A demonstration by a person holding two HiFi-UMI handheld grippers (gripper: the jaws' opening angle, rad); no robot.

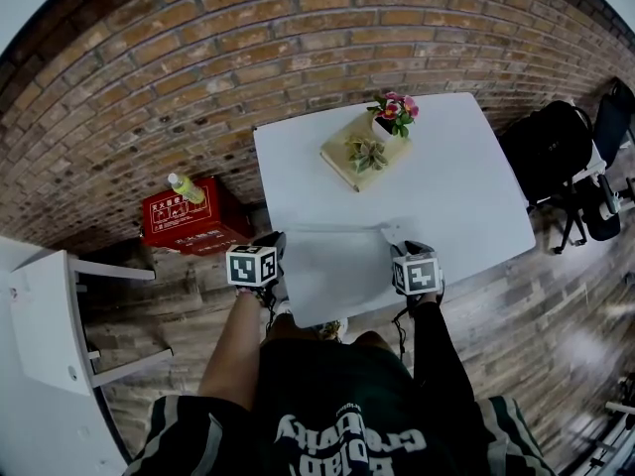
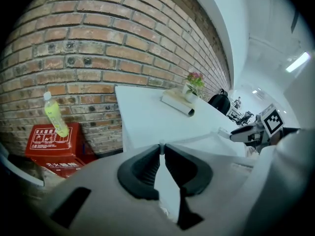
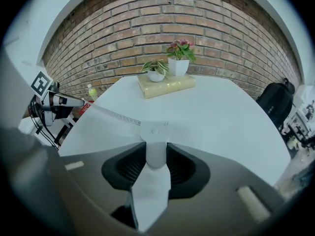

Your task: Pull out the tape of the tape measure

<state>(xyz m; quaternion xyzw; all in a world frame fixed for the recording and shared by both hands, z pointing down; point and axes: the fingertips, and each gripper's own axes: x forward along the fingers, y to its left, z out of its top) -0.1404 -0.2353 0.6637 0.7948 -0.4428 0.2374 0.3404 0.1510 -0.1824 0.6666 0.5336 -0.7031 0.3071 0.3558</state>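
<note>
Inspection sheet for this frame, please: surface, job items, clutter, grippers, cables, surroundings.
surface: white table.
job's things: tape measure case at the near edge, tape drawn out leftward.
clutter: book bearing two potted plants, far side.
grippers: left gripper shut on tape; right gripper shut on tape measure case.
cables: dark leads hang under the left gripper.
surroundings: brick wall, red box with green bottle, backpack, white chair.

Soft, even indoor light; no hard shadows. White table (image 1: 466, 196) near blown out, tape (image 3: 113, 113) faint against it. Ceiling strip light (image 2: 299, 62) glares, left gripper view. Floor (image 1: 585, 345) shows sheen. Heavy fisheye throughout: wall (image 1: 298, 38) courses bow, corners vignetted black. Jaws near lens soft; far background slightly blurred. Head view sharp at centre, smeared at rim.
</note>
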